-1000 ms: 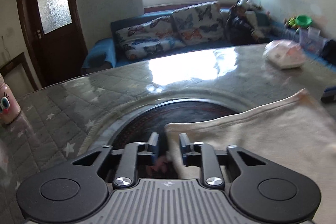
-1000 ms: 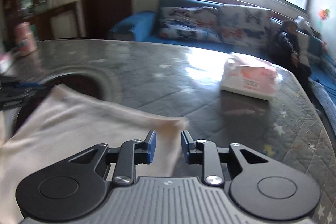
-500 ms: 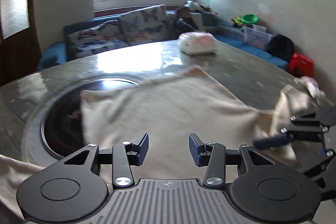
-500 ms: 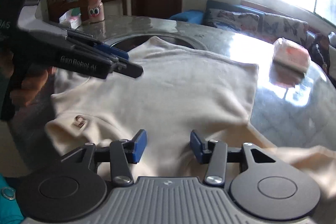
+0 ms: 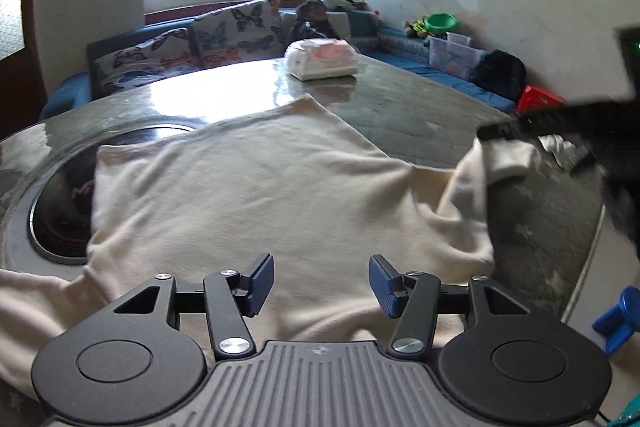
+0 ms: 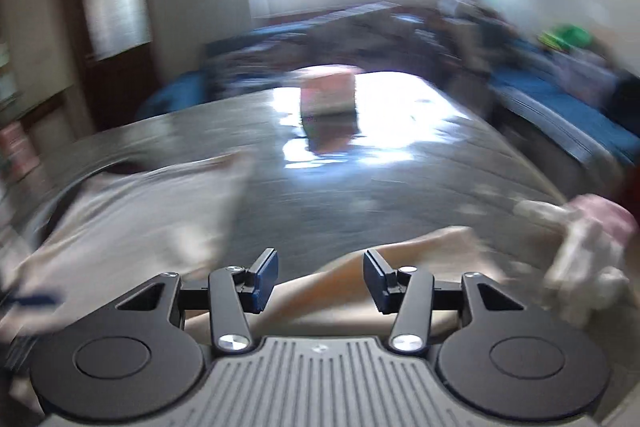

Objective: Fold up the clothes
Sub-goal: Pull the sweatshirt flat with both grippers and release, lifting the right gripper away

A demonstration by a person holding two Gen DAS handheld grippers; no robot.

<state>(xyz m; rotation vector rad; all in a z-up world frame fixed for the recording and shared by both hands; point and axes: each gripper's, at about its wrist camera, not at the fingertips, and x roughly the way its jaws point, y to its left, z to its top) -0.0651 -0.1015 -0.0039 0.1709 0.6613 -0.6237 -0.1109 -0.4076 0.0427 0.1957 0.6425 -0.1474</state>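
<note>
Both tools are spread with nothing between the fingers: the left tool [image 5: 321,281] hovers over the cream shirt [image 5: 248,187], which lies flat on the surface [image 5: 420,107], and the right tool [image 6: 320,281] is near its sleeve (view blurred). A hurried pinch could bunch the sleeve. The glossy surface holds a tissue pack [image 5: 322,59]; a sofa [image 5: 188,47] sits under the window.

We see our left claw [image 5: 321,281] spread wide, empty, above the cream fabric garment [image 5: 256,195] lying flat on the grey quilted counter [image 5: 420,111]; a white tissue pack [image 5: 322,59] sits near its far edge.
</note>
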